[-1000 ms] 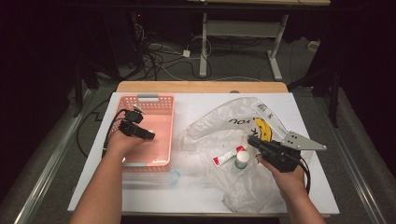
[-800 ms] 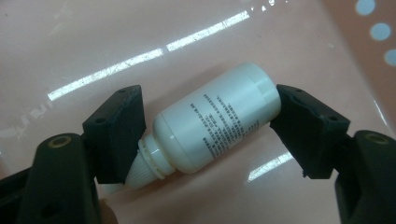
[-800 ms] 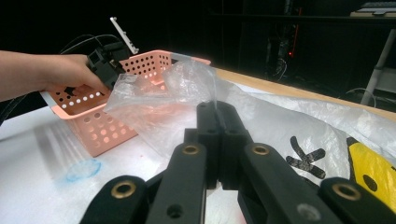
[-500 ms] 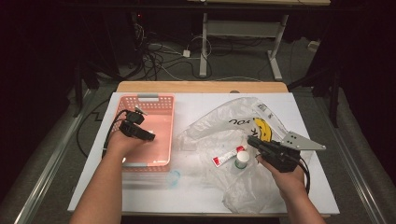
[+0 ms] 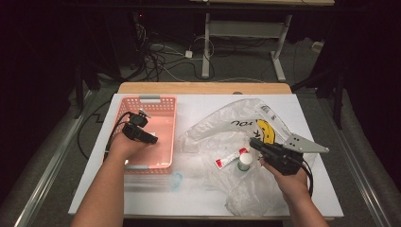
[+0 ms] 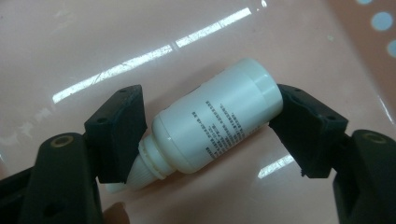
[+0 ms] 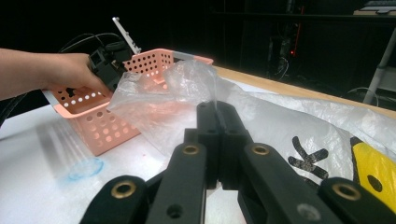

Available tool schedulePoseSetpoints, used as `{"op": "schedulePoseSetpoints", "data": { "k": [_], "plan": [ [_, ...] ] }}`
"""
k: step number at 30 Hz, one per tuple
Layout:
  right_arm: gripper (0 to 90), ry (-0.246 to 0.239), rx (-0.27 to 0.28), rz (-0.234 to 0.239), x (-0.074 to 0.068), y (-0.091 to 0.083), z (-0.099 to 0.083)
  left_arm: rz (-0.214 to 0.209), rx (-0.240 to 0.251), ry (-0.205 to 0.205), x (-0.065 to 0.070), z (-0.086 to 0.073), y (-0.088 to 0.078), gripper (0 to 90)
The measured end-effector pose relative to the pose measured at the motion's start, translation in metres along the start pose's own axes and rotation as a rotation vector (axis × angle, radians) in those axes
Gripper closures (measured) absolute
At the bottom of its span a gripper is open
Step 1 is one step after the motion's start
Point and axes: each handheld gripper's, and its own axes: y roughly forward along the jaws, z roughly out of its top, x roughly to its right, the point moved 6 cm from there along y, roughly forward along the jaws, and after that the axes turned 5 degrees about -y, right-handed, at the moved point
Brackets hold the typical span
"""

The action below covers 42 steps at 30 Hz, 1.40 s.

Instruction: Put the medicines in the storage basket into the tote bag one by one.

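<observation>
My left gripper (image 5: 150,139) reaches down into the pink basket (image 5: 152,100). In the left gripper view its jaws (image 6: 212,130) are shut end to end on a small white bottle (image 6: 219,121), one pad at the ribbed cap, the other at the base. The bottle lies tilted just above the basket floor (image 6: 140,37). At the right, my right gripper (image 5: 253,143) is shut on a fold of the clear plastic bag (image 5: 222,130). The film (image 7: 187,84) rises from between its closed tips (image 7: 218,109).
A red-and-white tube (image 5: 228,159) and a small white bottle (image 5: 244,162) lie on the bag beside my right gripper. The bag bears a yellow banana print (image 5: 266,131). A clear bluish item (image 5: 176,179) lies in front of the basket. The table's near edge is close.
</observation>
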Motion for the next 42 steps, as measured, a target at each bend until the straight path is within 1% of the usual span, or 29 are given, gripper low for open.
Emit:
{"op": "schedulePoseSetpoints", "data": {
  "k": [2,3,5,6,7,10,11,13,14,15,17,19,27,34,40,42],
  "plan": [
    [90.0,-0.002,-0.001,0.001,-0.0003,-0.0005,-0.0002,-0.001,0.000,0.005,0.0012,0.0002,0.0000,26.7],
    [90.0,-0.002,-0.002,-0.001,-0.0005,-0.0007,-0.0001,-0.004,-0.001,0.000,0.0012,0.0004,-0.0002,26.6],
    [90.0,0.001,-0.001,-0.002,-0.0005,0.0000,0.0004,-0.029,-0.002,-0.012,0.0009,0.0006,0.0000,26.2],
    [90.0,-0.004,-0.002,-0.001,0.0000,0.0006,0.0001,-0.044,-0.010,-0.018,0.0009,0.0002,0.0007,25.8],
    [90.0,-0.006,-0.004,-0.001,0.0004,0.0012,-0.0004,-0.053,-0.022,-0.016,0.0008,-0.0009,0.0018,25.6],
    [90.0,0.000,-0.005,-0.001,0.0004,0.0014,-0.0014,-0.056,-0.026,-0.012,0.0014,-0.0009,0.0016,24.5],
    [90.0,-0.006,-0.005,0.001,0.0010,0.0009,-0.0015,-0.045,-0.027,0.003,0.0021,-0.0015,0.0014,25.6],
    [90.0,-0.002,-0.004,-0.003,0.0013,0.0004,-0.0013,-0.005,-0.028,0.029,0.0027,-0.0028,0.0002,36.3],
    [90.0,-0.003,-0.005,-0.001,0.0012,0.0004,-0.0013,0.003,-0.028,0.041,0.0026,-0.0034,-0.0008,42.3],
    [90.0,-0.003,-0.004,0.001,0.0009,0.0006,-0.0013,-0.004,-0.028,0.047,0.0031,-0.0037,-0.0014,48.3],
    [90.0,-0.005,-0.003,0.004,0.0002,0.0012,-0.0011,-0.003,-0.027,0.060,0.0038,-0.0041,-0.0016,54.0],
    [90.0,0.000,-0.003,0.004,-0.0004,0.0012,-0.0007,-0.002,-0.025,0.063,0.0042,-0.0038,-0.0014,55.5],
    [90.0,0.001,-0.003,0.005,0.0003,0.0019,-0.0015,-0.005,-0.021,0.066,0.0049,-0.0034,-0.0014,57.1],
    [90.0,-0.002,-0.004,0.004,-0.0001,0.0024,-0.0017,-0.005,-0.015,0.085,0.0068,-0.0032,-0.0010,57.8],
    [90.0,-0.005,-0.003,0.003,-0.0002,0.0012,-0.0015,-0.002,-0.015,0.072,0.0067,-0.0026,-0.0016,58.3],
    [90.0,-0.006,-0.002,0.003,0.0004,0.0006,-0.0014,0.004,-0.007,0.072,0.0063,-0.0021,-0.0031,58.4]
  ]
}}
